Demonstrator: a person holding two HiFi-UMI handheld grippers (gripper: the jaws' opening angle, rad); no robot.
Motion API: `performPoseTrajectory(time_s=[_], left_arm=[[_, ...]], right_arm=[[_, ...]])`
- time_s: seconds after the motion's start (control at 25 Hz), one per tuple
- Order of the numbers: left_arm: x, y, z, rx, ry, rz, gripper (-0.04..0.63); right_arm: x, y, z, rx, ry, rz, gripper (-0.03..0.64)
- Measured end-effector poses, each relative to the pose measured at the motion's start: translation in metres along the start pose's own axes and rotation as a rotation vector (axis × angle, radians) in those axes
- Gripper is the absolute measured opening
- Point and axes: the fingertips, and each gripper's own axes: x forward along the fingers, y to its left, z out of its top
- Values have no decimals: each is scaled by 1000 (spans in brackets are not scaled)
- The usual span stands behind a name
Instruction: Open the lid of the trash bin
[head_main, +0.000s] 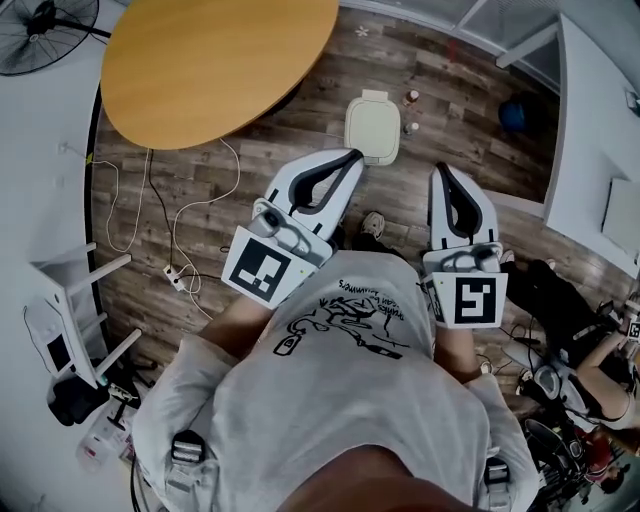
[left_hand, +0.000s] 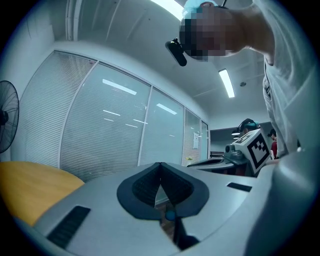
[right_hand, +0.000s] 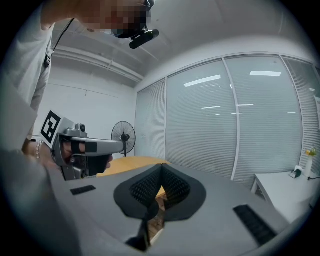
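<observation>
Near 1 round table (head_main: 215, 60): 1 trash bin (head_main: 375, 152), lid (head_main: 372, 122) down | left tongs (head_main: 354, 154) closed | right tongs (head_main: 440, 169) closed

- Big round wooden table (head_main: 215, 65) fills the top left of the head view, and there's a black standing fan (head_main: 45, 35) just past its left edge.
- Wood-plank floor (head_main: 480, 150), with white cables (head_main: 200, 205) snaking across it down to a power strip (head_main: 176, 277).
- White chair (head_main: 75, 310) over at the left edge.
- Two little bottles (head_main: 411, 98) standing on the floor, close together.
- Some blue round thing (head_main: 513, 115) next to a white table (head_main: 600, 120) at the top right.
- Both gripper views show glass walls with blinds (left_hand: 105, 130) and a ceiling strip light (left_hand: 226, 82).
</observation>
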Motion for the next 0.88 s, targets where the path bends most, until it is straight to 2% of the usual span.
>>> performPoseTrajectory(time_s=[0.4,0.88], left_arm=[[12,13,-37,11,71,-16,17],[22,19,-99,32,149,-62,17]], right_arm=[[20,4,-29,10,55,16,6],[35,9,-106,7,180,33,8]])
